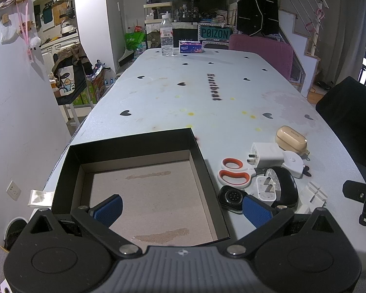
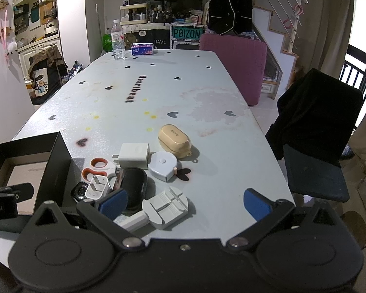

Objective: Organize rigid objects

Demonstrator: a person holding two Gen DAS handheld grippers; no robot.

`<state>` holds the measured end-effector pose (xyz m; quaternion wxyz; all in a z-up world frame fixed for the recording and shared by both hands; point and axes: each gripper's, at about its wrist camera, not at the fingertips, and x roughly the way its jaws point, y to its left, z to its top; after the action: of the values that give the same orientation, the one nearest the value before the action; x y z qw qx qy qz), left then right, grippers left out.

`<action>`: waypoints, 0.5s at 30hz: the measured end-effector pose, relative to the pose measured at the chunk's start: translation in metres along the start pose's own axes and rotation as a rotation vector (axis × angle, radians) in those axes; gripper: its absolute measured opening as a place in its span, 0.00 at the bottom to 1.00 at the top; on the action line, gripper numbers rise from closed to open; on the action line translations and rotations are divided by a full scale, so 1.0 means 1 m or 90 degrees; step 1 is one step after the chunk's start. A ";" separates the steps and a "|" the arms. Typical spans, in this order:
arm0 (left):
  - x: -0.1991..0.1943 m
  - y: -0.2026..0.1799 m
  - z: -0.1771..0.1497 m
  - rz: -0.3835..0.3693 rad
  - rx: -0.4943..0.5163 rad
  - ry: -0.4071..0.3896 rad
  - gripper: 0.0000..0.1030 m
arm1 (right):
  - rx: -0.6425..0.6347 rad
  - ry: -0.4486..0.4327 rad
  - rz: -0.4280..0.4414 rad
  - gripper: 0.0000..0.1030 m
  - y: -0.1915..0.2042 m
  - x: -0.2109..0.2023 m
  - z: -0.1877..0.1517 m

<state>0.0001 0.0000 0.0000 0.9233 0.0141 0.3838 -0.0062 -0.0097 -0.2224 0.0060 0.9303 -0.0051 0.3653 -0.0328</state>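
Observation:
An empty black box [image 1: 73,171] with a cardboard floor sits at the table's near left; it also shows in the right wrist view [image 2: 58,156]. Right of it lies a cluster: orange-handled scissors [image 1: 233,174], a white charger [image 1: 266,155], a small white plug [image 1: 266,190], a black oval case [image 1: 286,185], a round black watch body [image 1: 233,197], a beige earbud case [image 2: 174,140], a white tape measure [image 2: 162,164] and a white slotted tool [image 2: 167,206]. My left gripper [image 1: 181,210] is open over the box. My right gripper [image 2: 185,204] is open over the white tool.
A water bottle [image 2: 117,40] and a tissue box [image 2: 142,48] stand at the table's far end. A pink chair [image 2: 234,58] is at the far right and a black chair [image 2: 317,127] at the right side. The table edge runs close below both grippers.

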 end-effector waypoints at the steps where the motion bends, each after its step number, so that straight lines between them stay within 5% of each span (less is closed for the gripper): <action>1: 0.000 0.000 0.000 0.000 0.000 0.000 1.00 | 0.000 0.000 0.000 1.00 0.000 0.000 0.000; 15: 0.000 0.000 0.000 0.000 0.000 0.000 1.00 | 0.001 0.000 -0.002 1.00 0.000 0.001 -0.001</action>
<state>0.0001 0.0000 0.0000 0.9234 0.0143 0.3836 -0.0061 -0.0097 -0.2224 0.0051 0.9301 -0.0053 0.3655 -0.0347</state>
